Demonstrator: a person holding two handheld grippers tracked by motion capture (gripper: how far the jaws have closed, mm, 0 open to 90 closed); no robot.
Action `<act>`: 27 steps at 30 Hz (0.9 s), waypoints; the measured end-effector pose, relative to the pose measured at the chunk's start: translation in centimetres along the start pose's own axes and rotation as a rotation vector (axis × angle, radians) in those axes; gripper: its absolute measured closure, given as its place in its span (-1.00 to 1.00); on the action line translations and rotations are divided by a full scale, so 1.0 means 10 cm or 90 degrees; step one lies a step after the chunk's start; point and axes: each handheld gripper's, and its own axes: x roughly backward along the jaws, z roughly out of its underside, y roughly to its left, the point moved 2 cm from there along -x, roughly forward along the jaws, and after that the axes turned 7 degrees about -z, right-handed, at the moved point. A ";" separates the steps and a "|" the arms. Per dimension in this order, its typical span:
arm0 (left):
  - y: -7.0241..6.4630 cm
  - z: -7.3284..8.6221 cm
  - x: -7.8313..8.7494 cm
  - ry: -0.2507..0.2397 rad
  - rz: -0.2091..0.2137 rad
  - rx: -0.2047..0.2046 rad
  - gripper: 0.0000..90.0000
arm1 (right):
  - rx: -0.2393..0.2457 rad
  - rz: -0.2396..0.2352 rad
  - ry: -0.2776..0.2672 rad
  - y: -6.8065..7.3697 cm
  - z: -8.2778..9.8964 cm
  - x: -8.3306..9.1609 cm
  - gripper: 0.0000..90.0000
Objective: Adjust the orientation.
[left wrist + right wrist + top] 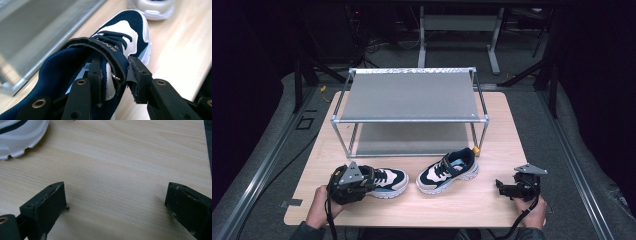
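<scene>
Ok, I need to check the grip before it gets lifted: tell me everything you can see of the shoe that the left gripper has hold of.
The navy mesh sneaker with cream leather panels has dark laces, a white sole and a navy strap with gold lettering that runs through a metal ring. It stands upright on the light wooden table, toe toward the other sneaker, in front of the grey metal shelf rack. The left gripper is shut on its side wall at the strap: one jaw inside the opening, one outside.
</scene>
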 end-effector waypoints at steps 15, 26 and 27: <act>-0.13 -0.13 -0.36 0.045 -0.066 0.098 0.44 | -0.001 0.000 -0.001 0.00 0.00 0.00 -0.92; -0.02 -0.16 -0.06 0.020 -0.020 0.074 -0.64 | -0.004 0.001 -0.002 0.00 0.00 0.00 -0.91; 0.01 -0.15 -0.01 0.006 -0.018 0.068 -0.71 | -0.004 0.000 -0.002 0.00 0.00 0.00 -0.91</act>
